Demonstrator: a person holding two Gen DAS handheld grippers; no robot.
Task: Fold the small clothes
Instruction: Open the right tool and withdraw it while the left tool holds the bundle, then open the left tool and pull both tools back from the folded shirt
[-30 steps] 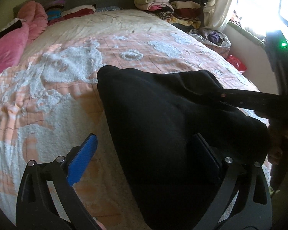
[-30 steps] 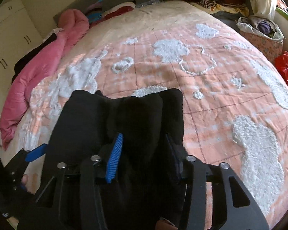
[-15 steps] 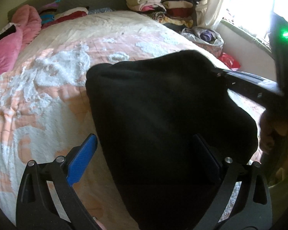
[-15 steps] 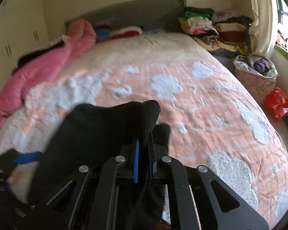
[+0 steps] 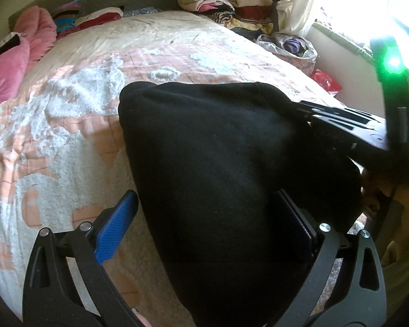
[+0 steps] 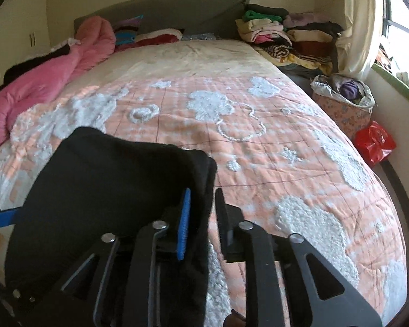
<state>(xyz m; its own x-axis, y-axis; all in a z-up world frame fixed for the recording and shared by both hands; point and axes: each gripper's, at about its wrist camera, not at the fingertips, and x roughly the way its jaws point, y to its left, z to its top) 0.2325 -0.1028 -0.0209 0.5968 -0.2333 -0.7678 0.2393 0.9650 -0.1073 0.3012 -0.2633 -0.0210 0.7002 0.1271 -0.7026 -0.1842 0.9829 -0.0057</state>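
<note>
A black garment [image 5: 226, 179] hangs above the peach and white bedspread [image 5: 76, 125], held up at its right edge. My left gripper [image 5: 204, 218] is open, its blue pad to the left of the cloth and its dark pad behind the cloth's lower part. My right gripper [image 6: 200, 218] has its jaws a narrow gap apart with the garment's [image 6: 109, 190] right edge between them; the blue pad touches the cloth. The right gripper's frame also shows at the right in the left wrist view [image 5: 340, 120].
A pink quilt [image 6: 41, 81] lies along the bed's left side. Stacks of folded clothes [image 6: 286, 35] sit at the far right by the headboard. A floral basket [image 6: 343, 103] and a red bag [image 6: 373, 141] stand on the floor at the right.
The right gripper shut on the garment's edge and lifted it off the bed, then its jaws eased apart a little. The left gripper stayed open beside the cloth.
</note>
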